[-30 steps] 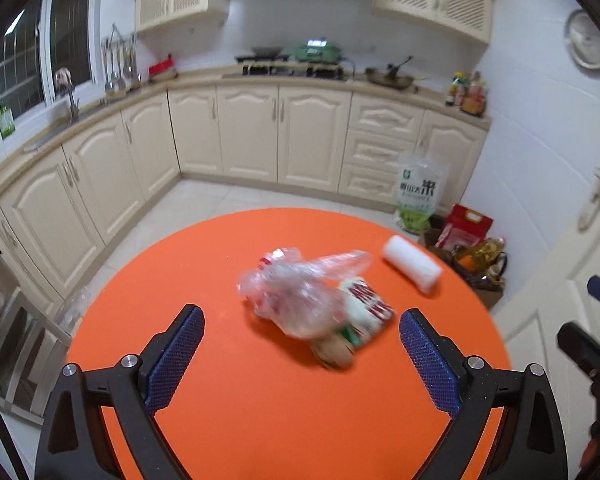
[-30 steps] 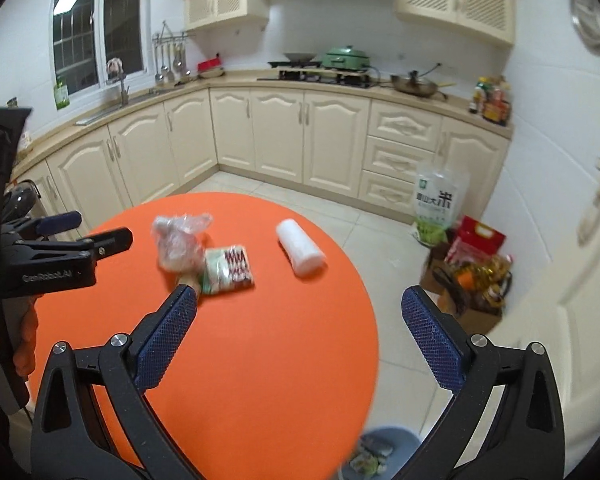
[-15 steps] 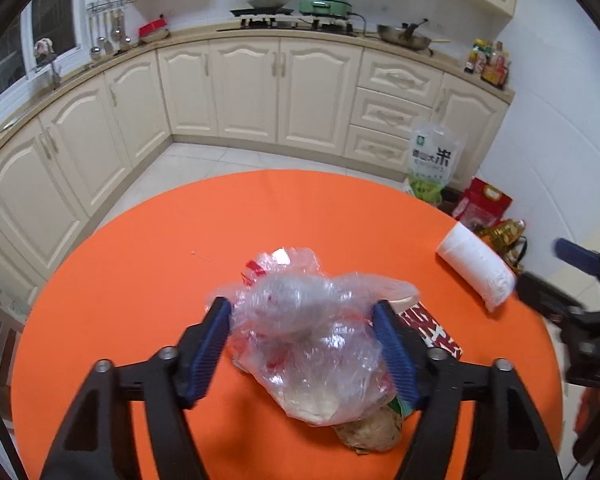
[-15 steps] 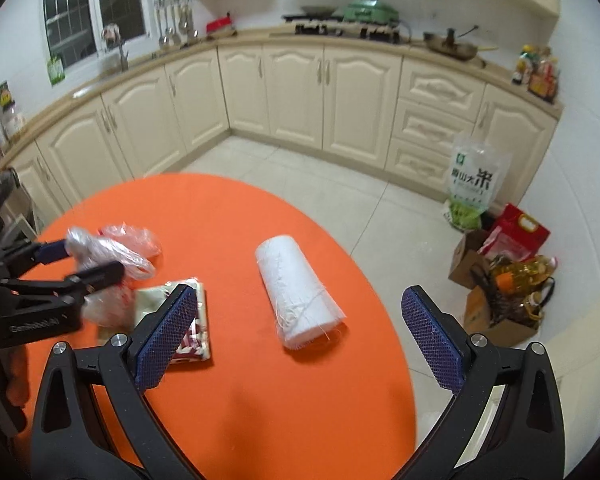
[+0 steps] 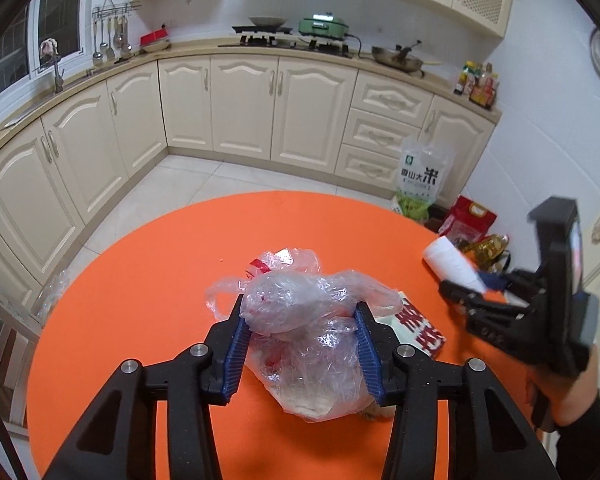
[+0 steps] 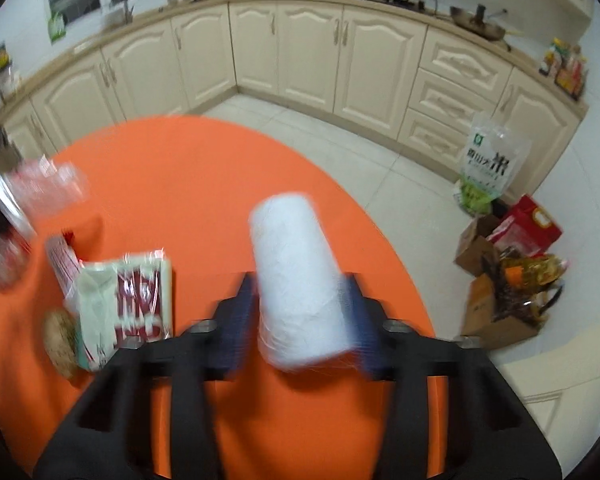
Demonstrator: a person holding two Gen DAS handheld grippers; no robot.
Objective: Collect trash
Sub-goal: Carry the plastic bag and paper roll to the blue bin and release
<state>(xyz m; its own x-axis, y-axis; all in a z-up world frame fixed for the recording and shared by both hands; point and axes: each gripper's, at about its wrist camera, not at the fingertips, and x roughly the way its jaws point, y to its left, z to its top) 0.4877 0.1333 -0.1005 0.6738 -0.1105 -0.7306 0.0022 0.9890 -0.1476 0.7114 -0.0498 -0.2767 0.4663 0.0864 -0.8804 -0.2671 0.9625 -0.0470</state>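
Observation:
A crumpled clear plastic bag (image 5: 300, 312) lies on the round orange table (image 5: 148, 288). My left gripper (image 5: 300, 336) is shut on this bag, blue pads pressing both sides. A white roll of bags (image 6: 298, 280) lies on the table's right side. My right gripper (image 6: 300, 312) is shut on the white roll; this view is blurred. The roll also shows in the left wrist view (image 5: 452, 264), with the right gripper (image 5: 472, 294) at it. A red-and-white snack packet (image 6: 128, 300) and a round brown cookie (image 6: 60, 340) lie left of the roll.
The table's edge curves close on the right (image 6: 416, 300). On the floor stand a rice bag (image 6: 486, 172), a red package (image 6: 528, 228) and cardboard boxes (image 6: 496, 320). Cream kitchen cabinets (image 5: 260, 112) line the back wall.
My left gripper moved forward and closed on the plastic bag. My right gripper moved forward and down to the white roll and closed on it.

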